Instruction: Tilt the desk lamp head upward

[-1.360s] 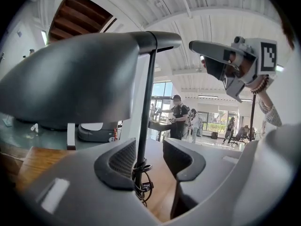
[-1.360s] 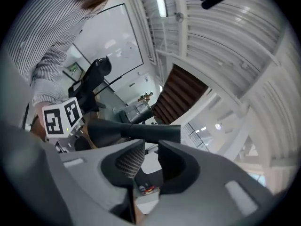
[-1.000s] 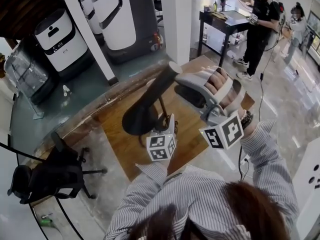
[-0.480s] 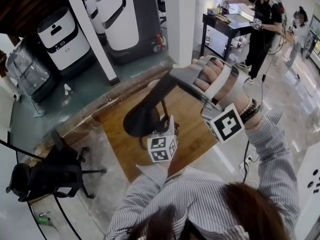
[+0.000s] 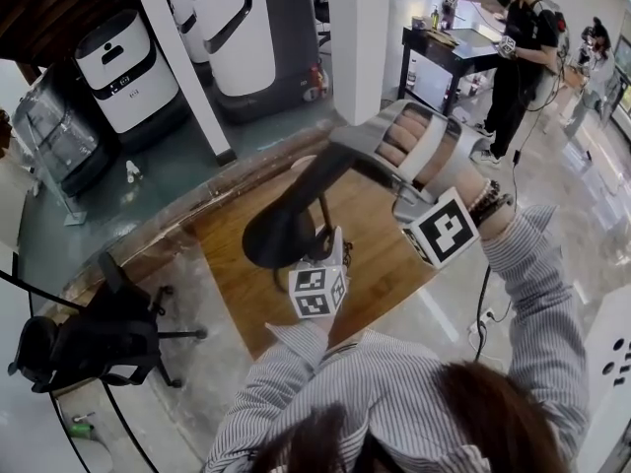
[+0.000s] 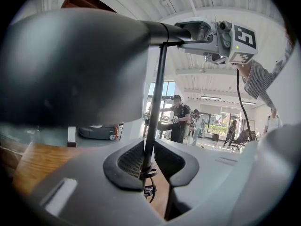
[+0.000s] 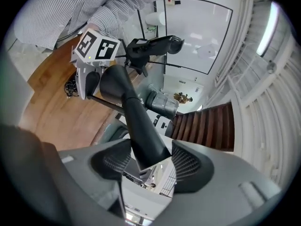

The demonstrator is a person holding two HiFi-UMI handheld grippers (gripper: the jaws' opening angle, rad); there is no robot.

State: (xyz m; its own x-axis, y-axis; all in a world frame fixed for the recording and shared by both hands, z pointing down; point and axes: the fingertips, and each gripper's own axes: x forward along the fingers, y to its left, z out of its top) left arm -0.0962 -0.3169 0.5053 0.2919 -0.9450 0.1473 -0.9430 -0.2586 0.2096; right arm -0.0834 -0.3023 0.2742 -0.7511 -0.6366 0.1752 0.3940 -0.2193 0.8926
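Note:
A black desk lamp stands on a wooden table (image 5: 380,259). Its cone head (image 5: 286,220) slopes down to the left, and its narrow end points up to the right. My left gripper (image 5: 333,236) is shut on the thin stem (image 6: 157,88), with both pads pressing it low down (image 6: 148,160). My right gripper (image 5: 341,153) is open, its jaws standing wide on either side of the head's narrow end (image 7: 146,147). The left gripper view shows the head (image 6: 70,65) looming above and the right gripper (image 6: 197,32) at its tip.
White service robots (image 5: 118,67) stand beyond the table's curved far edge, beside a white pillar (image 5: 360,37). A black office chair (image 5: 99,343) is at the lower left. People work at a dark table (image 5: 444,42) at the back right.
My right gripper has risen and moved left onto the lamp head's narrow end, its jaws now wider. The left gripper stays at the stem. The lamp head has hardly shifted.

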